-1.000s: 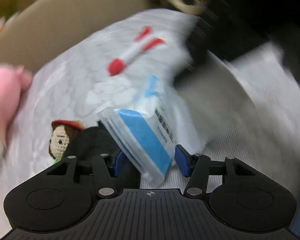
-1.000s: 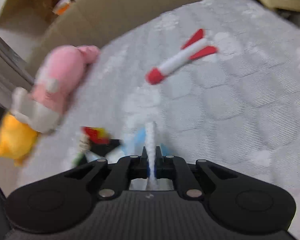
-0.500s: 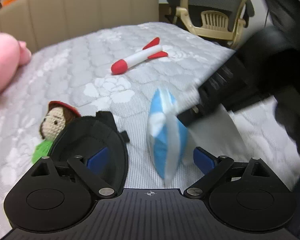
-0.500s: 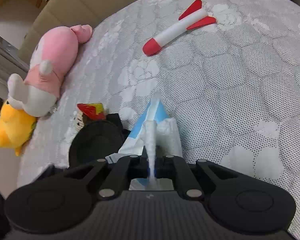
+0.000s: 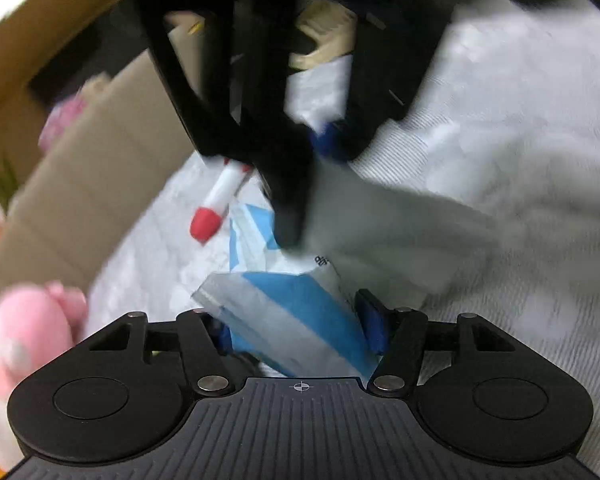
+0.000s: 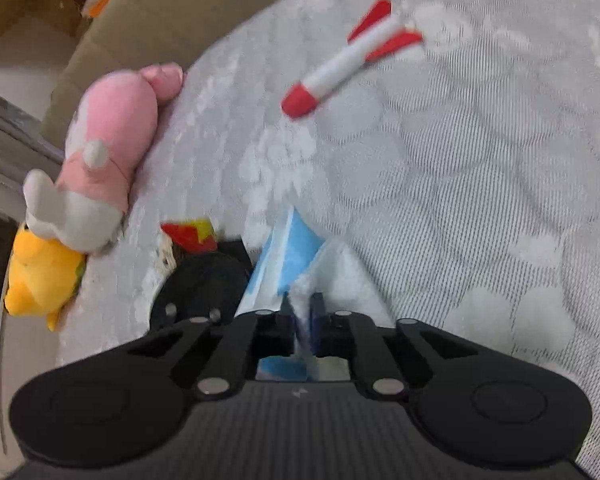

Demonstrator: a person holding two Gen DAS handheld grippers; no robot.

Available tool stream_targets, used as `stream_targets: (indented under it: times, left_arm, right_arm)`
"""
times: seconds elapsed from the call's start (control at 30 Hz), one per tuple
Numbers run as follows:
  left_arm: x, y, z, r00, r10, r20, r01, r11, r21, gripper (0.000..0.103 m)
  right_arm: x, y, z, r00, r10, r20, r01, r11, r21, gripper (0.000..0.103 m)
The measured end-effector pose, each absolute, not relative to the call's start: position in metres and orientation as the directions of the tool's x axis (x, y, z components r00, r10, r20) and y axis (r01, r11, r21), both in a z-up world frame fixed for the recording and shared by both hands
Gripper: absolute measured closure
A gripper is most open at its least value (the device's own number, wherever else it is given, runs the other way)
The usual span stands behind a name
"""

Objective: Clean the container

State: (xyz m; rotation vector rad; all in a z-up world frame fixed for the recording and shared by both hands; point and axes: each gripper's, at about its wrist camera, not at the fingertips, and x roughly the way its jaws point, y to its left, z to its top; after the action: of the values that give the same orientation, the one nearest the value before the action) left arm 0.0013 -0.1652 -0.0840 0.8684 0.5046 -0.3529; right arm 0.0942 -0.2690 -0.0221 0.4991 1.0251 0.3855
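A blue and white wipe pack (image 5: 296, 312) sits between the blue pads of my left gripper (image 5: 298, 330), which is shut on it. A white wipe (image 5: 384, 228) stretches from the pack's top up to my right gripper (image 5: 304, 200), looming black just above. In the right wrist view my right gripper (image 6: 302, 314) is shut on the white wipe (image 6: 300, 292), with the pack (image 6: 288, 252) right ahead of it. A black rounded shape (image 6: 200, 284) lies left of the pack; I cannot tell whether it is the container or my left gripper. Both views are motion-blurred.
All this is over a grey quilted mattress (image 6: 460, 180). A red and white toy rocket (image 6: 340, 68) lies further off. A pink plush (image 6: 108, 136) and a yellow plush (image 6: 40, 276) lie at the left edge, a small crocheted doll (image 6: 188, 236) beside the black shape. A beige headboard (image 5: 80, 184) borders the mattress.
Half a second ago my left gripper stood wide open with the pack hanging from the wipe. Now it has shut on the pack, and the wipe is drawn out further.
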Motion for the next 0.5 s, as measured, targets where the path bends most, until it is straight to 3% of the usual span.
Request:
stream_targets:
  times: [0.1,0.13,0.2,0.23,0.27,0.37,0.5]
  left_arm:
    - [-0.008,-0.167,-0.086,0.805,-0.092,-0.586,0.530,0.555,0.641,0.038]
    - [-0.010,-0.166,-0.083,0.785,-0.090,-0.613,0.542,0.580,0.608,0.038]
    - [-0.008,-0.161,-0.070,0.726,-0.109,-0.679,0.561,0.665,0.493,0.028]
    - [-0.005,-0.156,-0.062,0.685,-0.139,-0.716,0.568,0.717,0.404,0.011]
    - [-0.002,-0.149,-0.055,0.640,-0.180,-0.747,0.564,0.770,0.298,0.008]
    - [0.006,-0.124,-0.045,0.501,-0.292,-0.815,0.496,0.868,-0.006,0.008]
    - [0.017,-0.084,-0.056,0.357,-0.507,-0.784,0.253,0.861,-0.442,0.008]
  right_arm:
    - [0.090,-0.274,-0.011,0.537,0.503,-0.677,-0.083,0.830,0.551,0.097]
    - [0.088,-0.277,-0.006,0.557,0.506,-0.659,-0.094,0.827,0.555,0.097]
    - [0.086,-0.282,-0.002,0.551,0.571,-0.608,-0.114,0.774,0.623,0.097]
    - [0.087,-0.282,-0.003,0.534,0.612,-0.583,-0.123,0.738,0.663,0.097]
    - [0.088,-0.280,-0.004,0.516,0.641,-0.569,-0.135,0.716,0.685,0.097]
    - [0.093,-0.265,-0.010,0.449,0.670,-0.591,-0.166,0.713,0.682,0.097]
    - [0.096,-0.256,-0.021,0.445,0.492,-0.748,-0.104,0.858,0.502,0.097]
